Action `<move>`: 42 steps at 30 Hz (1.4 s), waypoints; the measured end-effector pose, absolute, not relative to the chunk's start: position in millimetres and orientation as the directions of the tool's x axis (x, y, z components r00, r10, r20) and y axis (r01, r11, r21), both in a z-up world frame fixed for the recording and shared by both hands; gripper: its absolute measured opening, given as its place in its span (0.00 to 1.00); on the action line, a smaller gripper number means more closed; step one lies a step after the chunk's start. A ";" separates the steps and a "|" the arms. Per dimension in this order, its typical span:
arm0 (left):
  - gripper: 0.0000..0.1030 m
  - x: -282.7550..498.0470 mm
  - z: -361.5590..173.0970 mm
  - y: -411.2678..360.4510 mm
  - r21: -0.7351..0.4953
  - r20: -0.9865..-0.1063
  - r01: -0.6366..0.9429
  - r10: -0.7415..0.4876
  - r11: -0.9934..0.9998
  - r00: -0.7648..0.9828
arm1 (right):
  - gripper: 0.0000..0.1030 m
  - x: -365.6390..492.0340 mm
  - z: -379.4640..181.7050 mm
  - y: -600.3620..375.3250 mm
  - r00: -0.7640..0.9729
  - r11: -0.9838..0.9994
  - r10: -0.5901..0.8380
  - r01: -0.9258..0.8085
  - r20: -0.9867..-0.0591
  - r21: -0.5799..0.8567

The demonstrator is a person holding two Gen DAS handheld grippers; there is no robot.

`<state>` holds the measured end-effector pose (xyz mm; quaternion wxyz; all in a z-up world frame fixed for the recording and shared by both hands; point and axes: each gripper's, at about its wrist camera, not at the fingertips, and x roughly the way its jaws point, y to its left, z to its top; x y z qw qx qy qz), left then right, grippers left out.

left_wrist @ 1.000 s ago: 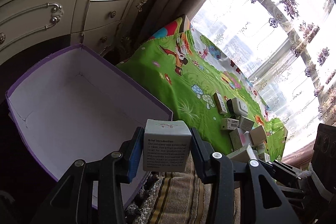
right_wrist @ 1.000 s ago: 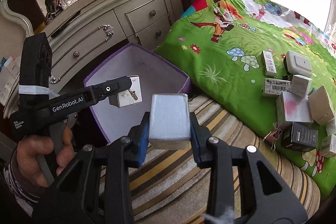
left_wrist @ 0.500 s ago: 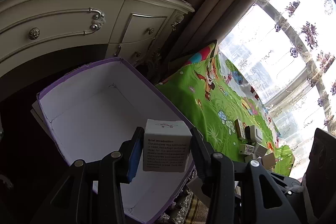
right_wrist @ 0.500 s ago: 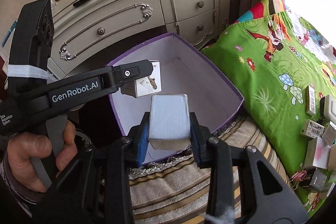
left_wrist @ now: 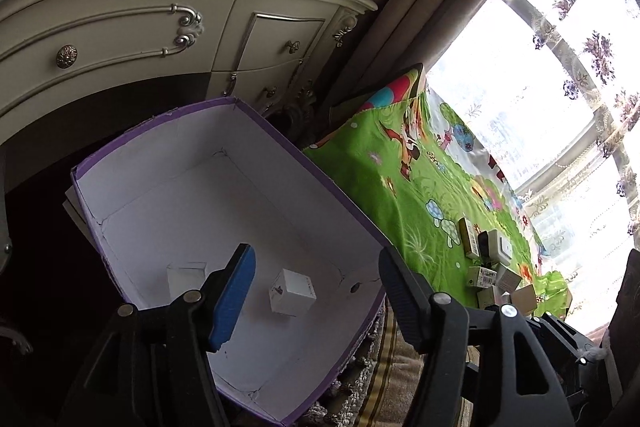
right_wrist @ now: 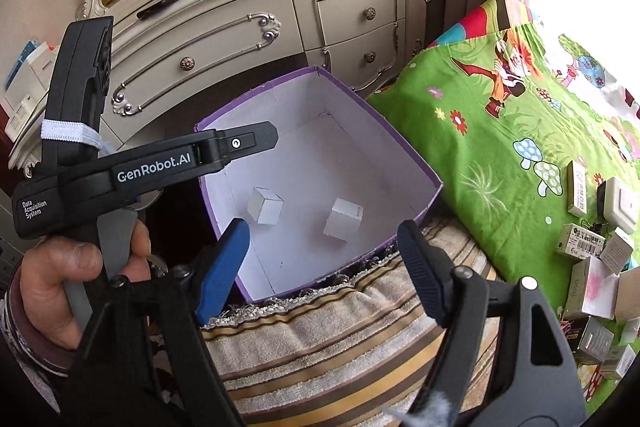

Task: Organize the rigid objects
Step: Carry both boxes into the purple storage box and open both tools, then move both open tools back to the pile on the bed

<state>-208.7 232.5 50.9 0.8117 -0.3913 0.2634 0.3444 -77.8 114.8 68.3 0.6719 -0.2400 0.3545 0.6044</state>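
Observation:
A purple box with a white inside point(left_wrist: 168, 131) point(right_wrist: 400, 151) stands open in front of the dresser. Two small white boxes lie on its floor: one point(left_wrist: 292, 291) point(right_wrist: 343, 218) toward the right, the other point(left_wrist: 186, 277) point(right_wrist: 265, 211) toward the left. My left gripper point(left_wrist: 316, 291) is open and empty above the box; it also shows in the right wrist view point(right_wrist: 240, 143). My right gripper point(right_wrist: 324, 267) is open and empty above the box's near rim. Several more small boxes point(right_wrist: 592, 239) point(left_wrist: 488, 267) lie on the green mat.
A cream dresser with drawers point(right_wrist: 248, 39) point(left_wrist: 120, 35) stands behind the purple box. A green cartoon mat point(right_wrist: 500, 131) point(left_wrist: 400, 195) lies to the right. A striped towel point(right_wrist: 332, 339) lies below the box's near rim. Curtains and a bright window point(left_wrist: 520, 59) are at the right.
Both grippers have opened and let go of their small boxes, which now lie on the floor of the purple box. Both grippers have moved closer over the box.

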 end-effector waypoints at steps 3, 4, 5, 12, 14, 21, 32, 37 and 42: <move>0.64 -197.6 48.7 224.6 -0.433 -0.707 -0.759 0.338 0.486 0.620 | 0.77 -60.8 69.7 96.0 0.049 0.204 0.649 -0.973 -0.759 0.112; 0.65 -193.0 47.4 221.3 -0.425 -0.713 -0.756 0.331 0.498 0.618 | 0.77 -54.4 69.4 88.9 0.063 0.223 0.649 -0.969 -0.758 0.111; 0.65 -187.9 46.0 217.7 -0.415 -0.718 -0.752 0.323 0.511 0.616 | 0.77 -48.6 68.8 82.2 0.077 0.240 0.649 -0.965 -0.757 0.108; 0.66 -147.6 38.2 183.4 -0.340 -0.754 -0.687 0.250 0.642 0.607 | 0.77 -15.5 61.6 38.9 0.140 0.335 0.641 -0.936 -0.755 0.110; 0.66 -137.9 36.7 173.1 -0.339 -0.756 -0.658 0.222 0.673 0.616 | 0.77 -4.7 58.7 23.9 0.144 0.359 0.646 -0.924 -0.749 0.131; 0.66 -109.8 31.1 142.4 -0.353 -0.761 -0.567 0.125 0.744 0.637 | 0.77 35.9 47.9 -30.3 0.158 0.460 0.658 -0.859 -0.736 0.227; 0.66 -62.6 24.8 97.8 -0.348 -0.773 -0.440 0.012 0.828 0.634 | 0.80 89.5 30.9 -108.4 0.269 0.629 0.611 -0.736 -0.744 0.250; 0.66 -35.7 22.5 76.5 -0.333 -0.784 -0.376 -0.032 0.865 0.620 | 0.80 107.6 17.2 -131.9 0.290 0.677 0.575 -0.693 -0.765 0.246; 0.66 -4.7 20.3 55.4 -0.306 -0.807 -0.316 -0.069 0.898 0.587 | 0.80 128.2 9.8 -157.2 0.288 0.722 0.572 -0.622 -0.768 0.304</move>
